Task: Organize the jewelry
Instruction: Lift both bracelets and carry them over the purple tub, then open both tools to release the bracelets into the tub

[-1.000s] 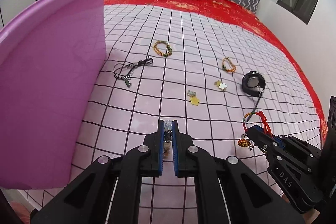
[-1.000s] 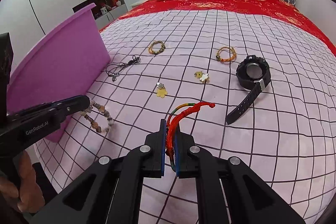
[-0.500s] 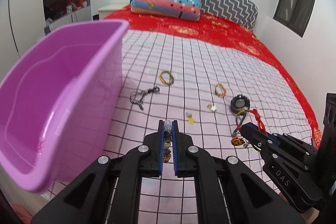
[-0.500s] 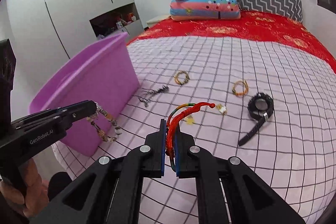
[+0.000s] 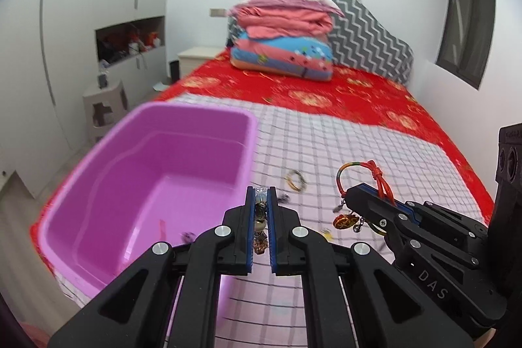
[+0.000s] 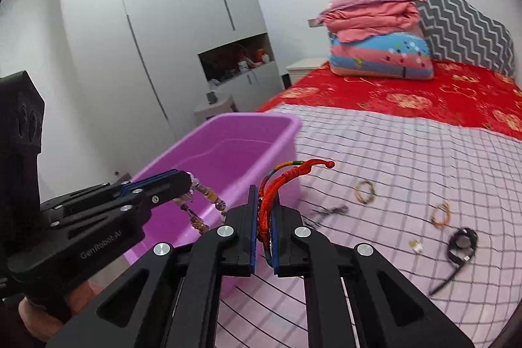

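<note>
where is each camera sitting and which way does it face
Left wrist: sits on the left tool, looking along its fingers over the purple bin towards the bed's pillows; the beaded bracelet is clamped there, and the right tool enters from the right.
Right wrist: sits on the right tool, which clamps the red cord bracelet, facing bin, wardrobe and checked sheet; the left tool and part of the person's hand show at left.
Shared: bin, both bracelets, pillows.

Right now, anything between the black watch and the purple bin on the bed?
Right wrist view: between watch and bin lie a small flower charm, black cord necklace and two bracelets on the checked sheet.
</note>
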`<state>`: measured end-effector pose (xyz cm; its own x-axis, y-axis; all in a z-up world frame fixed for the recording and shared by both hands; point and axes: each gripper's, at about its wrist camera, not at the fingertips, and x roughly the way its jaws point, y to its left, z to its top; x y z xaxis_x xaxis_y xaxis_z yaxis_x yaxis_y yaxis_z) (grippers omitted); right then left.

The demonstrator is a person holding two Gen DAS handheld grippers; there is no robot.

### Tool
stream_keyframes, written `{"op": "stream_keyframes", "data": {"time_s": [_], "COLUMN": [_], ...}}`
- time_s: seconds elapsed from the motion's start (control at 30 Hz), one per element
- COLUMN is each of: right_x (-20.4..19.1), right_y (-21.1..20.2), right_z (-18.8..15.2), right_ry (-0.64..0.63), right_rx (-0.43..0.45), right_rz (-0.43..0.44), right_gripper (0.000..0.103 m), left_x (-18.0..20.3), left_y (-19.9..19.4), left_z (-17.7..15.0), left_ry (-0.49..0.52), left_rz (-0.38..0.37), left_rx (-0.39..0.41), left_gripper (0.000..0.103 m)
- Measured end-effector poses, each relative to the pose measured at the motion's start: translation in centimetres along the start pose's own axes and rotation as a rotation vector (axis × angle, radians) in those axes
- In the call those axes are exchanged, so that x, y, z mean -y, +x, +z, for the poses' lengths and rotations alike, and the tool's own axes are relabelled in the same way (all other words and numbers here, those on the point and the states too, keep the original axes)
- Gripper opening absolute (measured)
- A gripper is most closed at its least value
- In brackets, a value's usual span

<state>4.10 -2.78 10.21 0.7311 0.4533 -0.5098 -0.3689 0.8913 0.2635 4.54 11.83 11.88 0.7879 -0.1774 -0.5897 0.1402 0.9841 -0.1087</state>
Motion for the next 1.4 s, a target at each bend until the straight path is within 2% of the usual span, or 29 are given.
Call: {"op": "stream_keyframes", "data": {"time_s": [0.13, 0.43, 0.83, 1.07, 1.1, 1.13, 1.17, 1.23, 1.3, 1.4], "right_x": [-3.2, -8.2, -10.1, -10.0, -10.0, -9.9, -9.6, -9.3, -9.1, -8.9], "right_y": [2.4, 8.2, 14.6, 16.3, 16.3, 16.4, 16.4, 16.2, 16.1, 15.9], "right_z": [1.8, 2.6, 1.9, 1.4, 1.5, 1.6, 1.8, 2.0, 2.1, 2.0], "right_ry": [-0.038, -0.086, -0.117, -0.122, -0.119, -0.115, -0.112, -0.104, -0.105, -0.108], "right_rx": [-0.011, -0.092, -0.229, -0.277, -0.279, -0.281, -0.28, -0.268, -0.265, -0.265], "right_rz": [0.055, 0.129, 0.124, 0.094, 0.092, 0.083, 0.075, 0.07, 0.063, 0.054], "right_gripper": [0.007, 0.007, 0.007, 0.007, 0.012, 0.019, 0.031, 0.034, 0.034, 0.034], "left_x": [-3.0, -10.3, -14.9, -16.3, -16.4, -16.5, -16.6, -16.7, -16.7, -16.6], "left_y": [-0.1, 1.8, 4.9, 5.7, 5.6, 5.5, 5.4, 5.1, 4.6, 4.2], "left_z": [0.7, 0.0, -2.5, -3.2, -3.2, -3.3, -3.2, -3.1, -3.1, -3.2], "left_ry": [-0.041, -0.146, -0.236, -0.277, -0.281, -0.283, -0.287, -0.296, -0.303, -0.308], "left_rz": [0.058, 0.179, 0.238, 0.279, 0.293, 0.302, 0.308, 0.324, 0.348, 0.355], "left_rx": [0.007, -0.035, -0.117, -0.163, -0.161, -0.161, -0.159, -0.155, -0.14, -0.141], "left_gripper": [0.007, 0.007, 0.007, 0.009, 0.01, 0.017, 0.022, 0.055, 0.073, 0.075]}}
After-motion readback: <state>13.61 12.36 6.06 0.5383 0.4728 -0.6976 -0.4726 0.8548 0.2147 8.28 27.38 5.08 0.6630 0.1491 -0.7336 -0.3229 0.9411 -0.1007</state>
